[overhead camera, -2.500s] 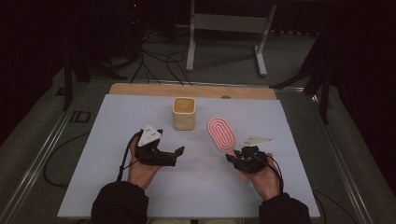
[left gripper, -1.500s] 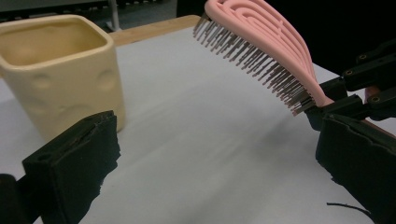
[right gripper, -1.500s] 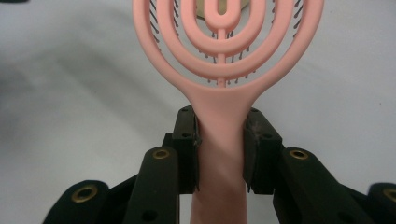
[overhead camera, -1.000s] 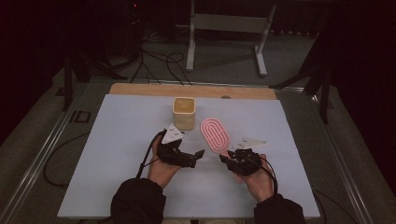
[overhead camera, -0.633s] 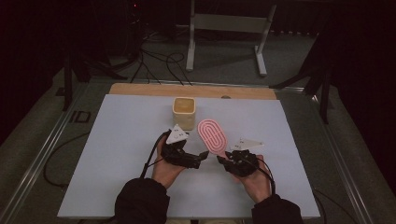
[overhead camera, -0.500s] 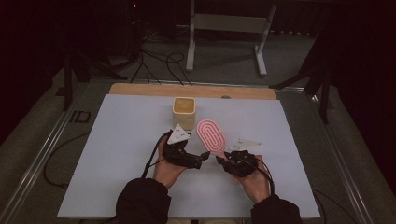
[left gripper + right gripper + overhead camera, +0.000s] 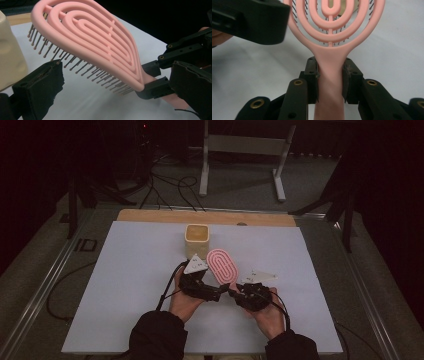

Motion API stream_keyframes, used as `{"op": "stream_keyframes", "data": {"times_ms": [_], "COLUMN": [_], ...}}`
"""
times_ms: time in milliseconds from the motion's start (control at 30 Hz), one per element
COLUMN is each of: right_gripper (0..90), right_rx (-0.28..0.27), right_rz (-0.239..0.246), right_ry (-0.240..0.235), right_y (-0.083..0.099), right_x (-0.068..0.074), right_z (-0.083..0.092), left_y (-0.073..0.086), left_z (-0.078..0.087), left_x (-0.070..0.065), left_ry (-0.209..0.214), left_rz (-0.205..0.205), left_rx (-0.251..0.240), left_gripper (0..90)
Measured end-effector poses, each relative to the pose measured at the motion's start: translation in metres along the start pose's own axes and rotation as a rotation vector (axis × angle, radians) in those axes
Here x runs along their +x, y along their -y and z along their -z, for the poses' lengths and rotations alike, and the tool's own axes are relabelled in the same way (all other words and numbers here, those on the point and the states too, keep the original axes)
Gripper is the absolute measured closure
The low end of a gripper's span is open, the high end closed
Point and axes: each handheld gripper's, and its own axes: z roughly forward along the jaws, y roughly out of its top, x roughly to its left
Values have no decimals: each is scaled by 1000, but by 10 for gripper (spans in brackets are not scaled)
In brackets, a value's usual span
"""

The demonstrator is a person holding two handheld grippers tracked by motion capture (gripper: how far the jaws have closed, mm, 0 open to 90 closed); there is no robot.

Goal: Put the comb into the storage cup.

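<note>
A pink oval hairbrush (image 7: 223, 266) hangs over the white table sheet (image 7: 125, 280), bristles down and head pointing away from me. My right gripper (image 7: 234, 292) is shut on its handle; in the right gripper view both pads clamp the pink neck (image 7: 329, 53). My left gripper (image 7: 221, 289) comes in from the left and stands open. In the left gripper view the brush head (image 7: 95, 37) lies across the wide gap between its jaws, with bristle tips by the left pad (image 7: 40, 85). The right gripper (image 7: 156, 80) grips the handle there.
A cream cup (image 7: 197, 240) stands just beyond the brush, near the table's back middle; it also sits at the left edge (image 7: 10, 55) of the left gripper view. A wooden strip (image 7: 150, 216) runs along the far edge. A white stand (image 7: 240, 150) and cables lie on the floor behind.
Both hands have come together near the table's middle. The brush has drifted left with the right gripper, and its head now lies between the left gripper's open jaws.
</note>
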Motion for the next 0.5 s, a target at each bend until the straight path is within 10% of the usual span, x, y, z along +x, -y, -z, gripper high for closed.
{"op": "stream_keyframes", "data": {"times_ms": [200, 500], "right_gripper": [700, 700], "right_rx": [-18, -20], "right_rz": [2, 16], "right_ry": [-16, -26], "right_y": [-1, -1], "right_x": [5, 9], "right_z": [0, -1], "left_y": [0, 0], "left_z": [-3, -4], "left_x": [2, 3], "left_ry": [23, 25], "left_rz": [34, 91], "left_rx": [10, 10], "left_gripper": [24, 302]}}
